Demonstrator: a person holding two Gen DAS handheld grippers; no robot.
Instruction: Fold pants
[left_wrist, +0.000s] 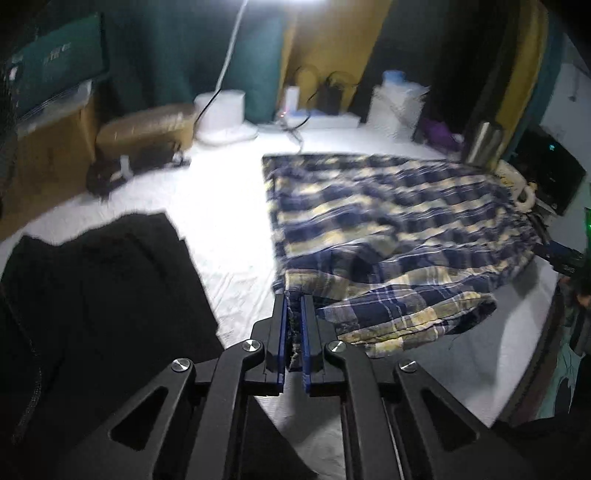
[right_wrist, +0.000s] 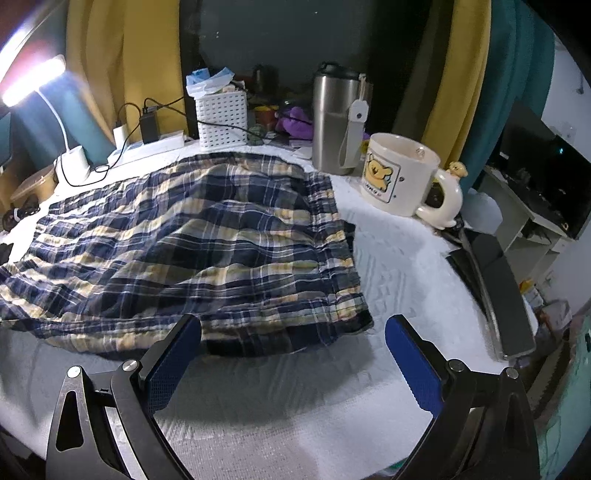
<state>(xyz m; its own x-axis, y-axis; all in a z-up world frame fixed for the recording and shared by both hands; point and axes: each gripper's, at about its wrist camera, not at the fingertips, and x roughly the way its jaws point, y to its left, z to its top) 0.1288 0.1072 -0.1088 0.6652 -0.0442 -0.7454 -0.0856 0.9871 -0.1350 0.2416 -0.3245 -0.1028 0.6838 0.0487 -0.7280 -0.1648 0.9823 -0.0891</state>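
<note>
The plaid pants (left_wrist: 388, 221), navy and yellow checked, lie spread on the white cloth-covered table (left_wrist: 229, 229). My left gripper (left_wrist: 294, 299) is shut on the near left edge of the pants and lifts that corner a little off the table. In the right wrist view the pants (right_wrist: 192, 236) lie ahead with the gathered waistband (right_wrist: 343, 266) at their right side. My right gripper (right_wrist: 293, 332) is open and empty, just in front of the near right corner of the pants, above the table (right_wrist: 399, 266).
A black garment (left_wrist: 99, 288) lies at the left. A steel tumbler (right_wrist: 334, 118), a bear mug (right_wrist: 399, 173), a white basket (right_wrist: 221, 118), chargers with cables (right_wrist: 147, 122) and a lamp base (right_wrist: 74, 162) line the far edge. A dark tablet-like object (right_wrist: 495, 280) lies at the right edge.
</note>
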